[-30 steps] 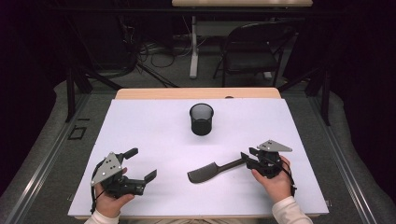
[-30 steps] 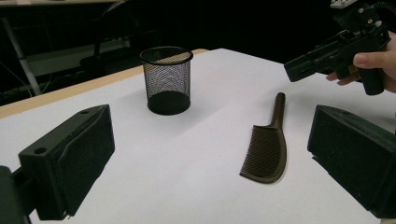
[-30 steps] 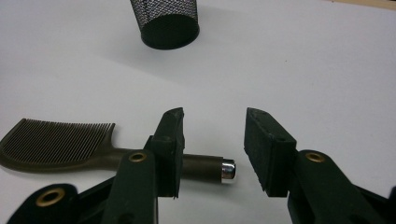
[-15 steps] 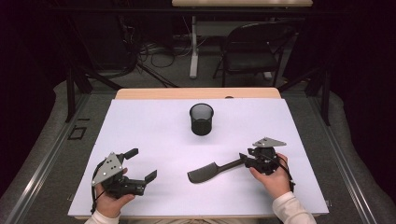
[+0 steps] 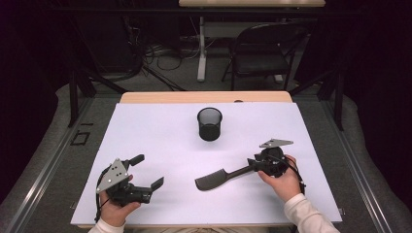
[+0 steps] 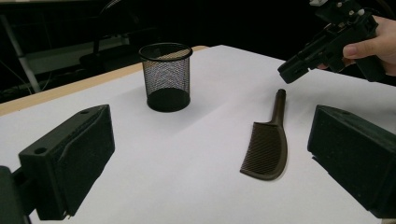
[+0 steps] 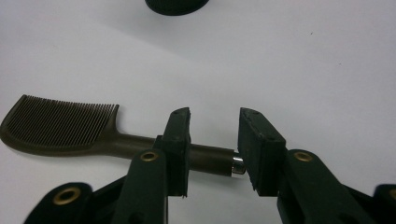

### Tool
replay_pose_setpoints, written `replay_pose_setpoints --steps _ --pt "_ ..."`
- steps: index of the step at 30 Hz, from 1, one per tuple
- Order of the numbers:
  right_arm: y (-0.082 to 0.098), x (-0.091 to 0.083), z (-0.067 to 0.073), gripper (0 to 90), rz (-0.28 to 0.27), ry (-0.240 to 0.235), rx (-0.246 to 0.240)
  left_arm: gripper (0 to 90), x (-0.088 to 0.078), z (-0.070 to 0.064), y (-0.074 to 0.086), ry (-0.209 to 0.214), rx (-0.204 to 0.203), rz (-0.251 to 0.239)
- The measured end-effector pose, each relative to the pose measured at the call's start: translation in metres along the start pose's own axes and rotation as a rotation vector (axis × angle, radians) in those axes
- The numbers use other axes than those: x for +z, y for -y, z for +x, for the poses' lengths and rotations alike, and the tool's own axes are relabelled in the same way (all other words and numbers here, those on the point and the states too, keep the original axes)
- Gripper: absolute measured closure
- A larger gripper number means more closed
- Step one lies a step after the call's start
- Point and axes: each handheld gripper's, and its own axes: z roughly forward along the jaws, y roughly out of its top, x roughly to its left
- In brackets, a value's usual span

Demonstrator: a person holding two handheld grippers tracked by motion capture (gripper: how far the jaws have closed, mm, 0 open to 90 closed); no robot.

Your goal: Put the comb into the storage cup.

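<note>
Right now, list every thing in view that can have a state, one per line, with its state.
comb: lying flat on the white table, handle end between the right gripper's jaws.
mesh cup: upright, open top, apart from the comb.
right gripper: jaws have just been closing around the comb handle; a gap shows, not yet clamped.
left gripper: jaws open wide, holding nothing.

On the white table (image 5: 145,126) lies one dark brown plastic comb with a handle (image 5: 218,178), near and right of centre. One black wire-mesh cup (image 5: 210,124) stands farther off, at the middle. Two black hand-held grippers: left gripper (image 5: 145,175), right gripper (image 5: 252,162). One dark folding chair (image 5: 262,53) stands far behind.
</note>
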Motion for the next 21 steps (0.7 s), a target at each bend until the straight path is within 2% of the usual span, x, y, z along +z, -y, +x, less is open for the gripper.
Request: replay_pose_setpoints --steps 11,16,21 --pt "-0.011 0.004 -0.003 84.2 0.064 -0.002 -0.023 0.8 0.001 0.0 0.0 0.004 0.0 0.005" --pt "-0.014 0.006 -0.007 89.9 0.09 -0.011 -0.006 1.0 0.001 0.0 0.001 0.001 0.001 0.005" --pt "-0.016 0.007 -0.008 90.0 0.1 -0.015 -0.006 1.1 0.001 0.0 0.001 -0.001 -0.001 0.008"
